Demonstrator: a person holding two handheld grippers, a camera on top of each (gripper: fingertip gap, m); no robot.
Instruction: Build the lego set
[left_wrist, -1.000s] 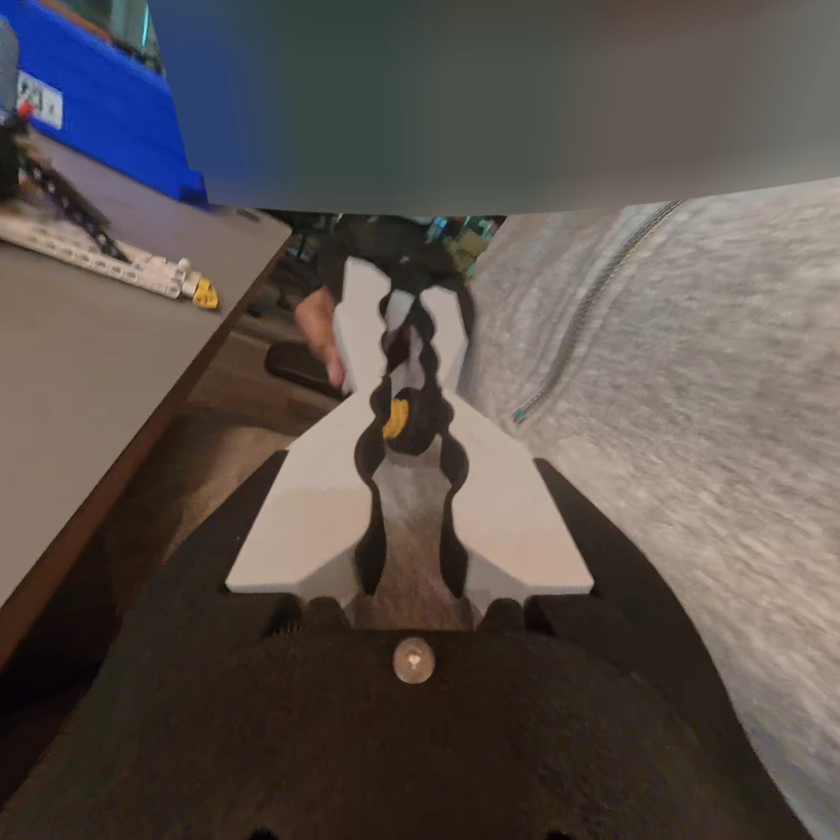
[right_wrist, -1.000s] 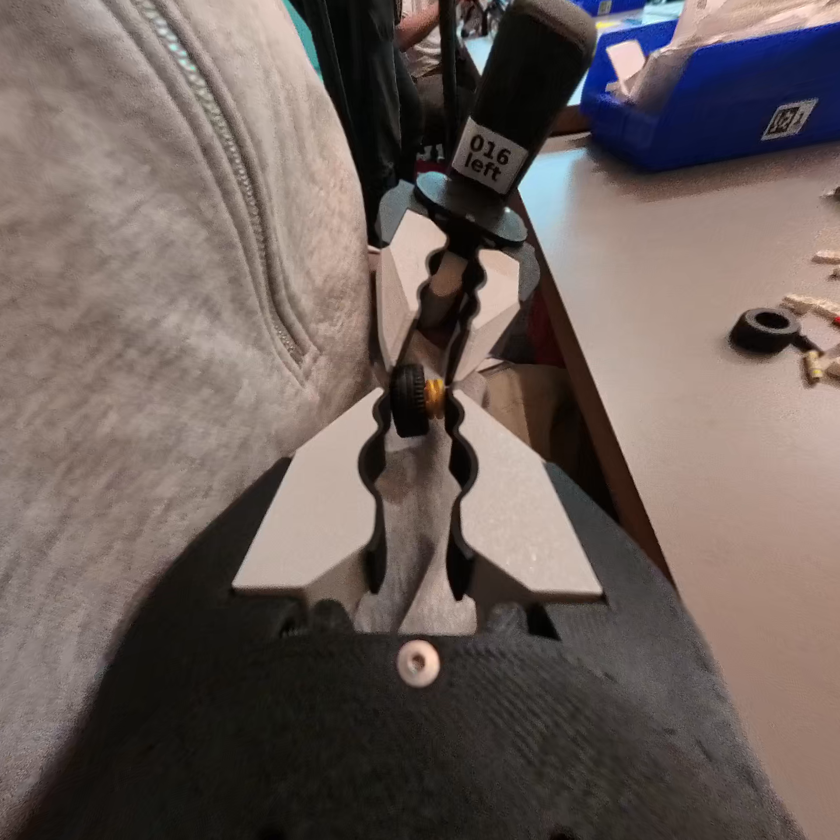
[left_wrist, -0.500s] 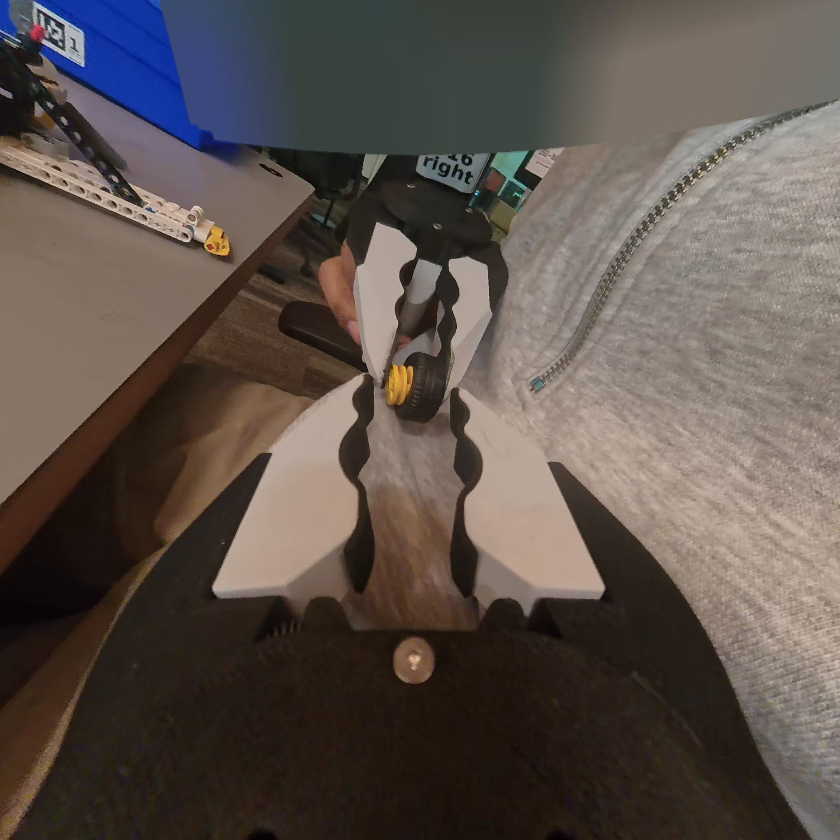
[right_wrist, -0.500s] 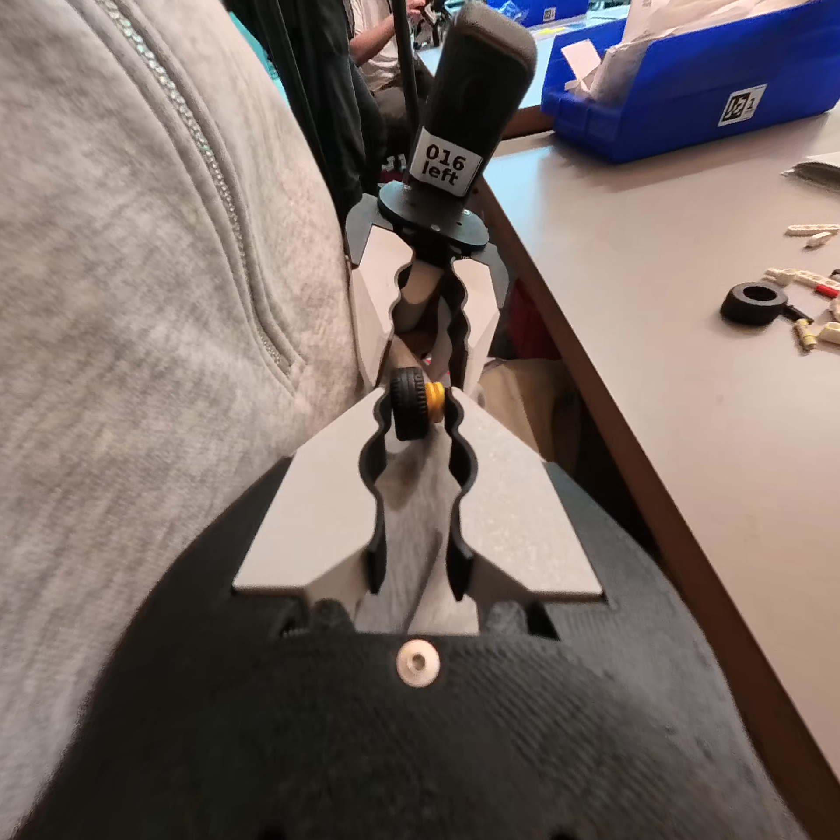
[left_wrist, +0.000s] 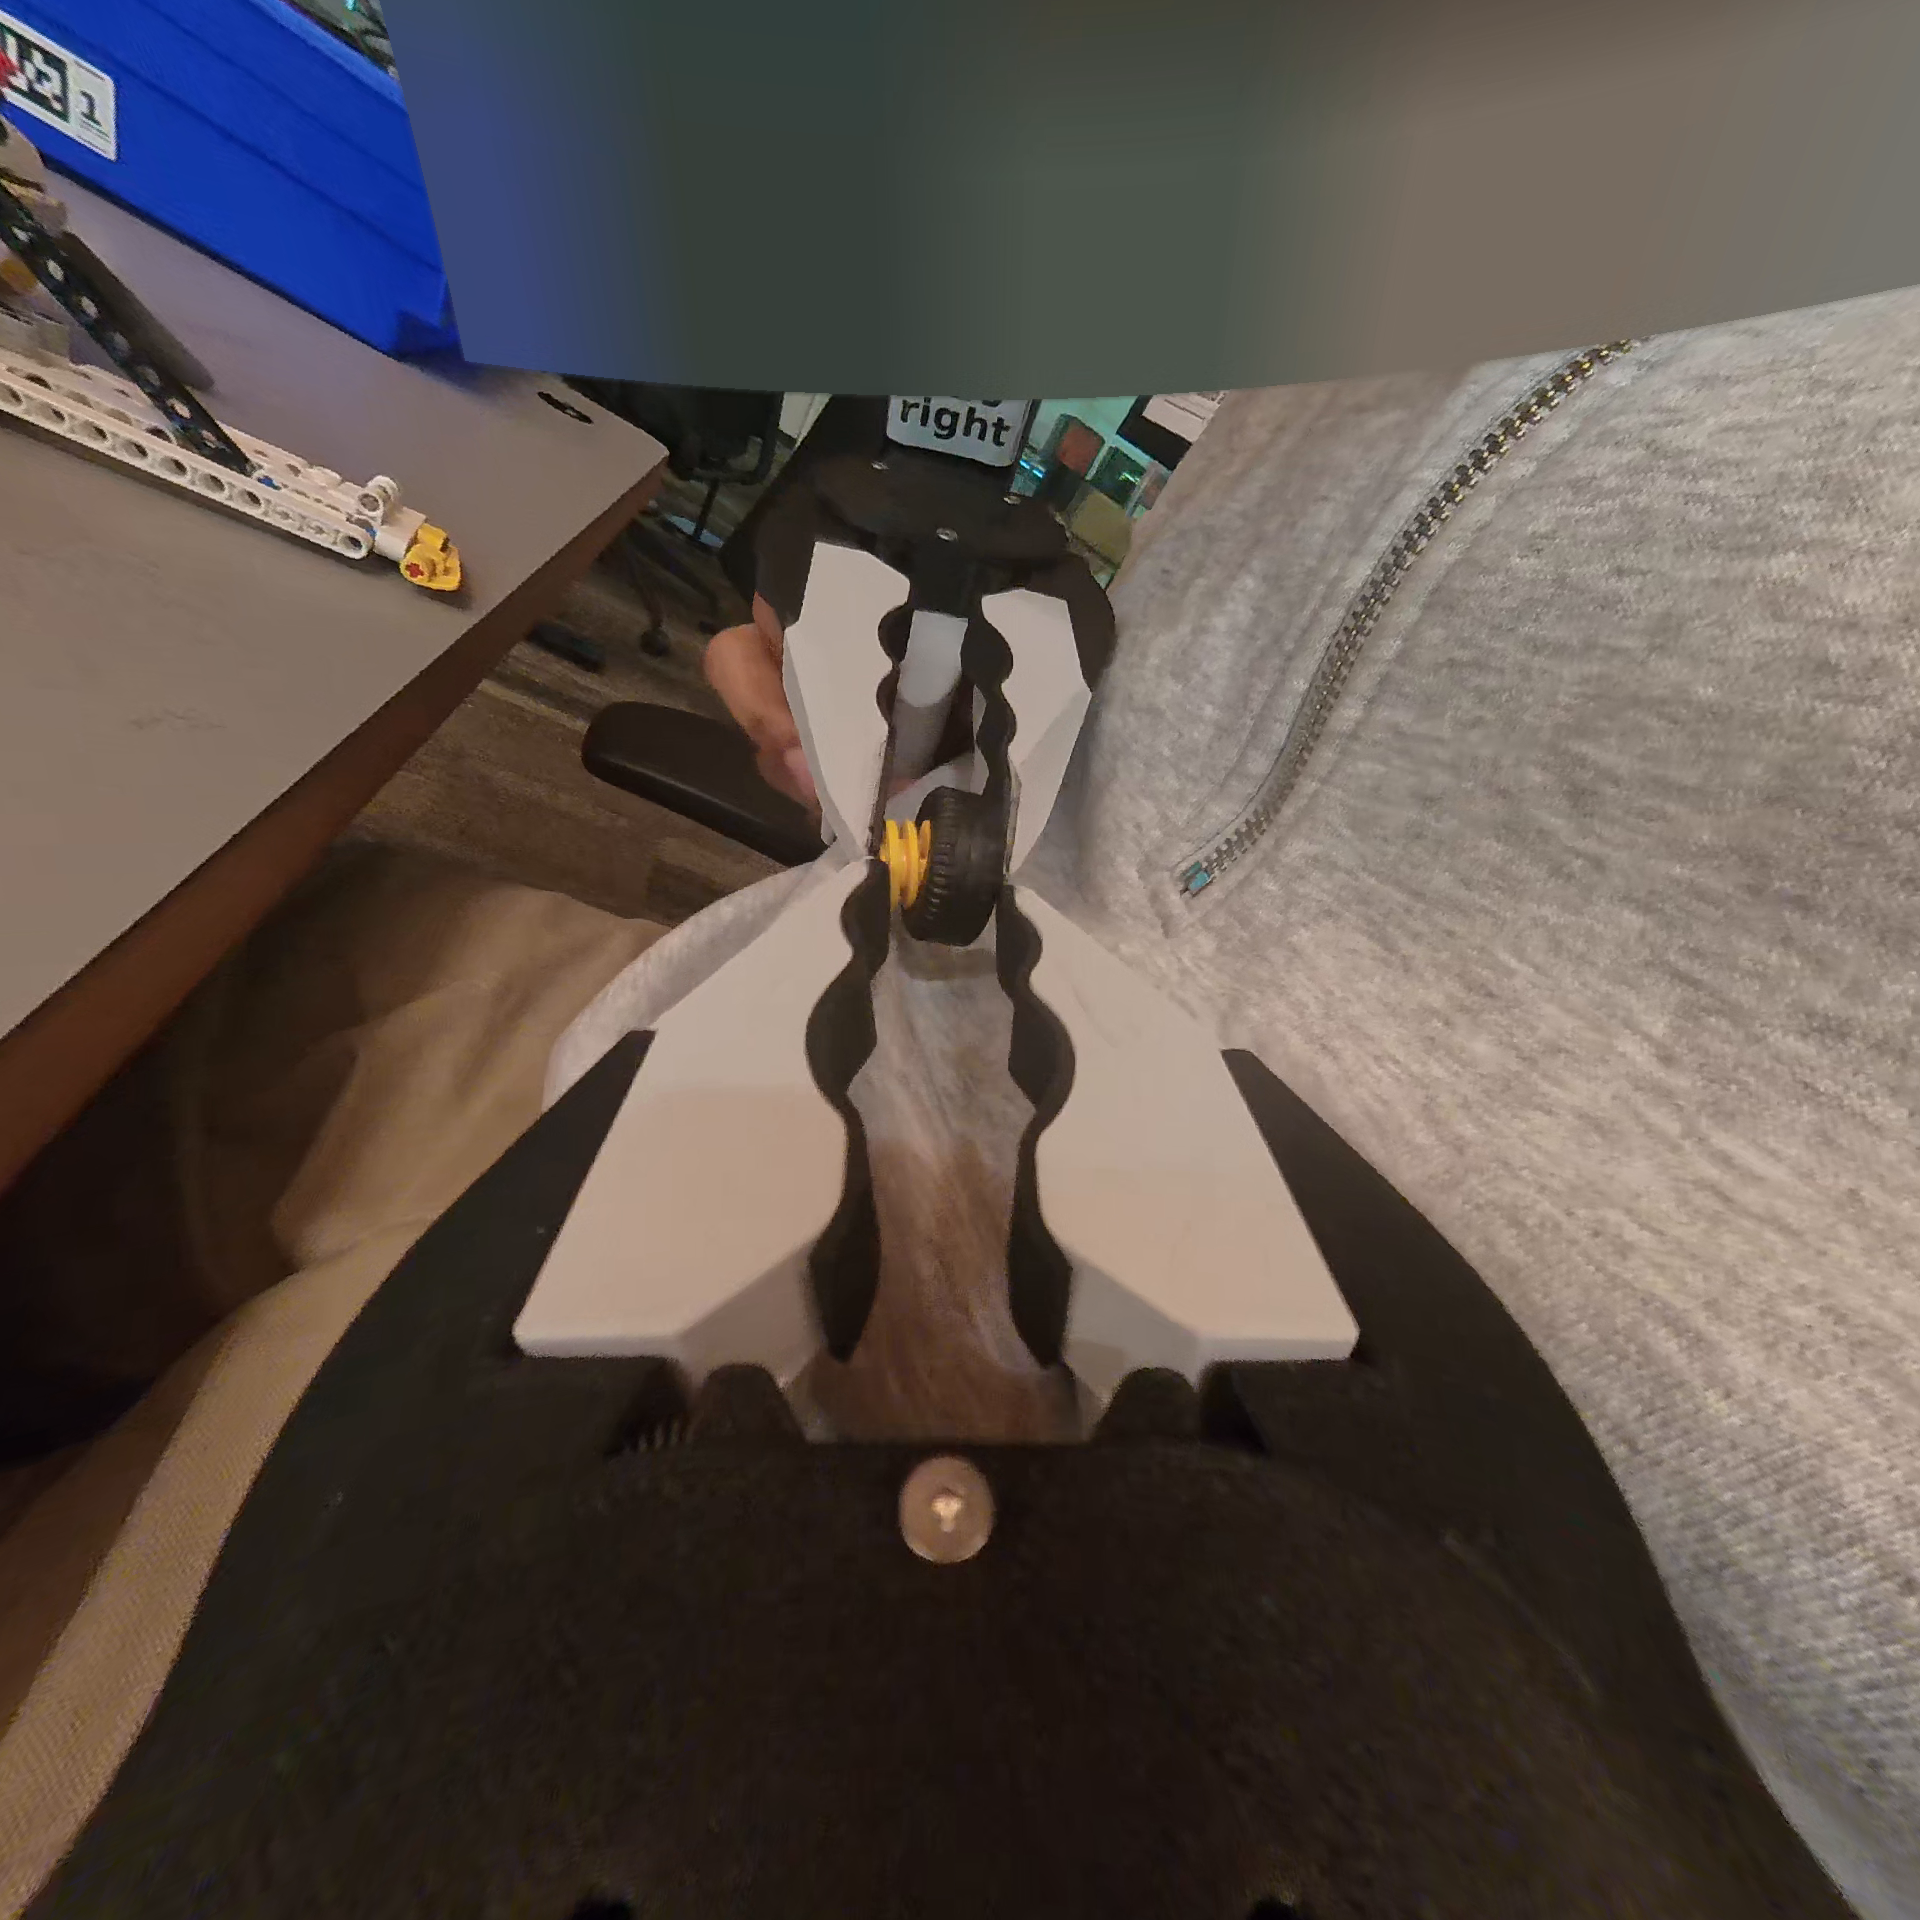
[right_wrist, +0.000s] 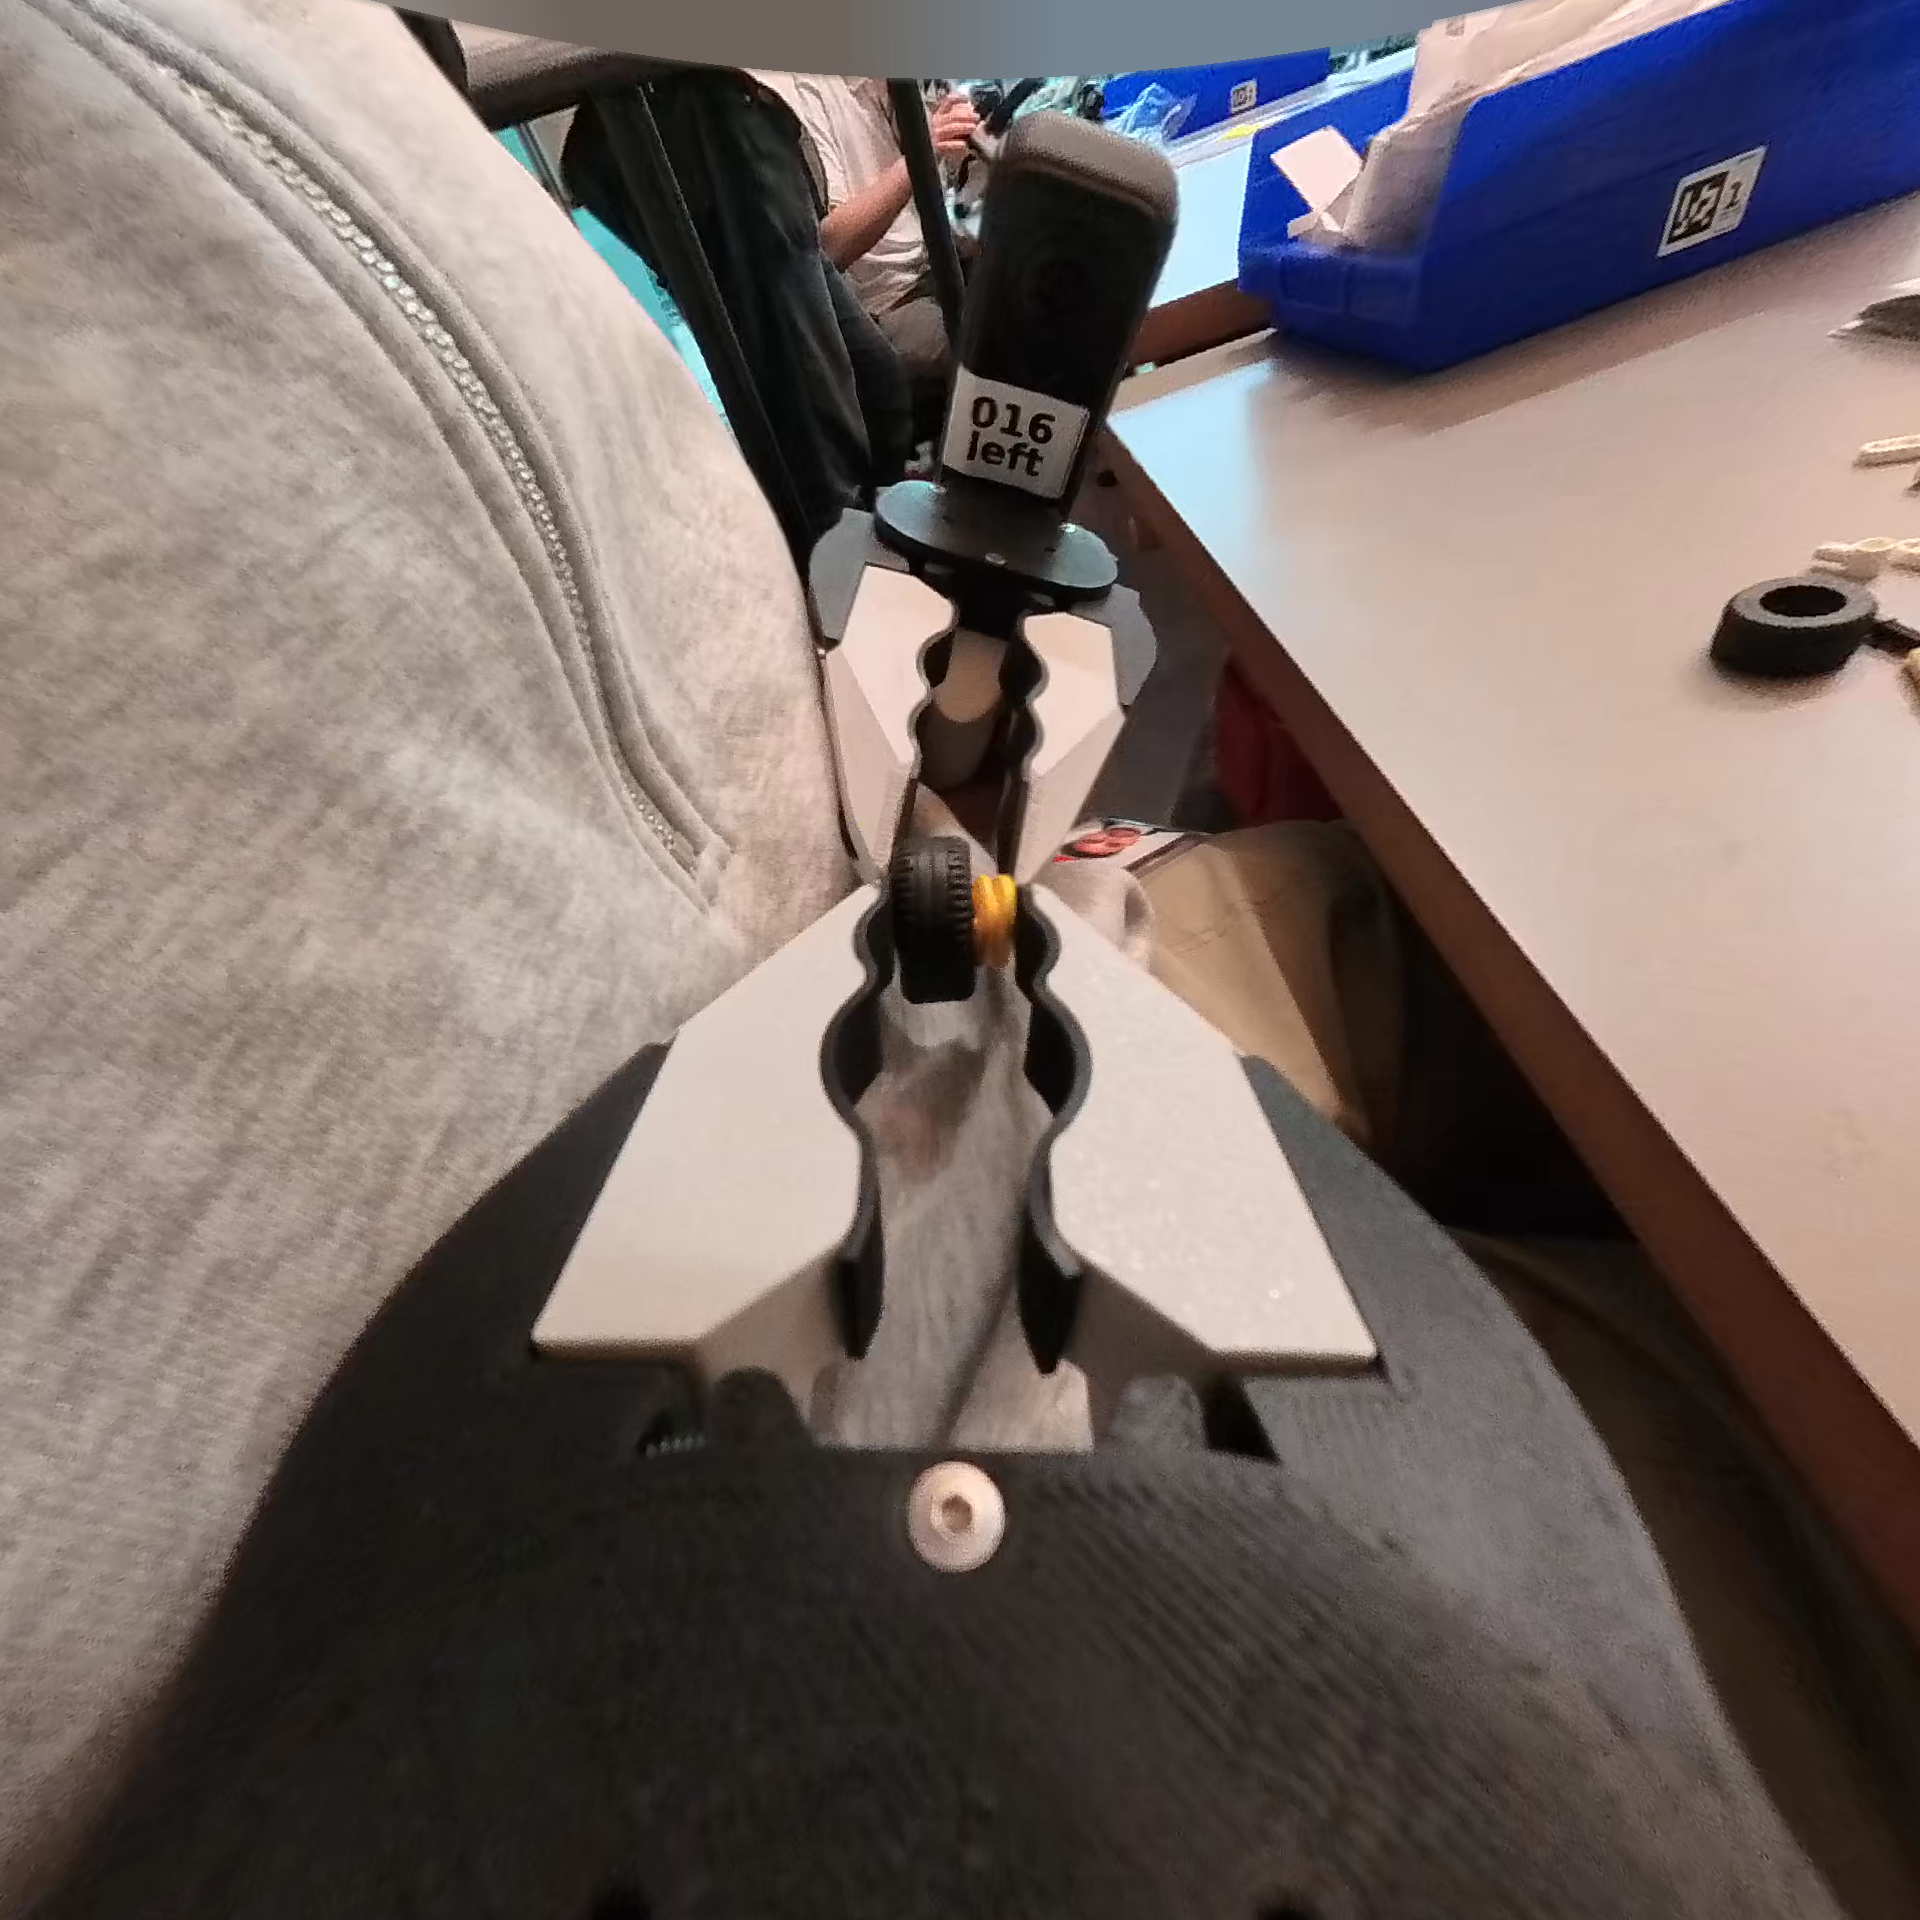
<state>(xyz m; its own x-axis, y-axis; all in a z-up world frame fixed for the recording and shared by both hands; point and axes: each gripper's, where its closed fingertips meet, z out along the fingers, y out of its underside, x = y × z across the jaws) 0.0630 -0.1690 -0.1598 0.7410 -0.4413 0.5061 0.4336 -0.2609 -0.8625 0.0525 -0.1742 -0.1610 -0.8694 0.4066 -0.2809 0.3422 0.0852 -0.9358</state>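
A small black tyre (left_wrist: 961, 878) with a yellow hub (left_wrist: 902, 868) sticking out of one side hangs in the air beside the table, in front of a grey hoodie. My left gripper (left_wrist: 935, 899) and right gripper (right_wrist: 951, 920) point at each other, tip to tip. Both are closed on this wheel, each with one finger against the hub and the other against the tyre. The right wrist view shows the tyre (right_wrist: 928, 920) on the left and the hub (right_wrist: 992, 920) on the right. The right gripper (left_wrist: 928, 842) faces me in the left wrist view, and the left gripper (right_wrist: 951, 852) in the right wrist view.
The grey table (left_wrist: 208, 675) carries a white and black beam assembly (left_wrist: 187, 468) with a yellow end piece (left_wrist: 431, 551). A blue bin (right_wrist: 1558, 239), a loose black tyre (right_wrist: 1792, 629) and small pale pieces lie on it. A person in a grey hoodie (right_wrist: 312, 727) is close behind the grippers. Less than 4 cm separates the two grippers' tips.
Both grippers have shifted and steadied together while keeping the wheel between their tips. The yellow hub now shows more clearly beside the tyre.
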